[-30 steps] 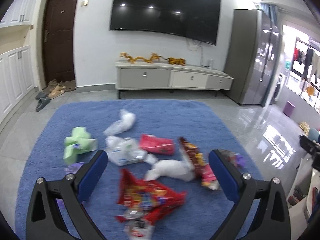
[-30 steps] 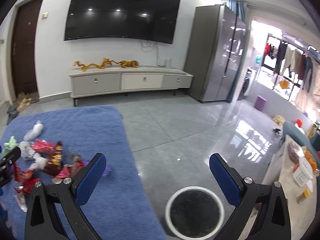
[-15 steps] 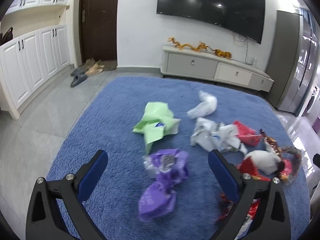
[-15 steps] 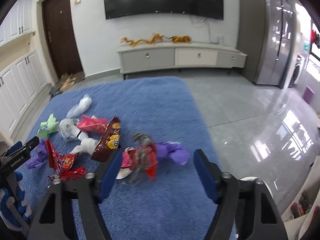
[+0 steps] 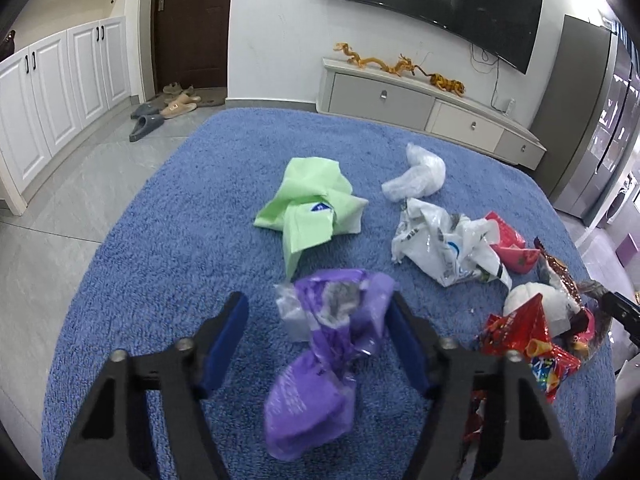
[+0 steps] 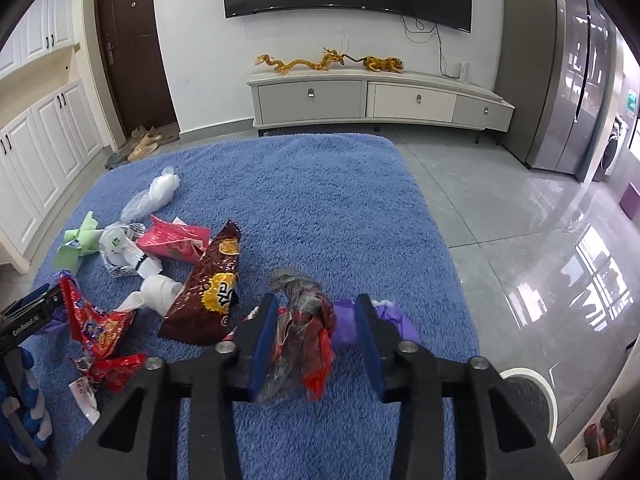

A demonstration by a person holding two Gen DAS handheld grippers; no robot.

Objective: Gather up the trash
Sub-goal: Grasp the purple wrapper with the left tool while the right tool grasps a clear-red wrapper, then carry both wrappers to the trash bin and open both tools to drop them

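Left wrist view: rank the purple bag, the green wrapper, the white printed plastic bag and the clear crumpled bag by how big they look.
1. purple bag, though it lies nearest the camera, between the left gripper fingers, so that inflates it.
2-3. green wrapper and white printed plastic bag look about alike.
4. clear crumpled bag, also farthest.

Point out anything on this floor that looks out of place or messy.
Crumpled trash is strewn over the blue rug: a green wrapper, white plastic bags, a brown chip bag, red snack bags. Each open gripper straddles one piece: left a purple bag, right a red-and-clear wrapper.
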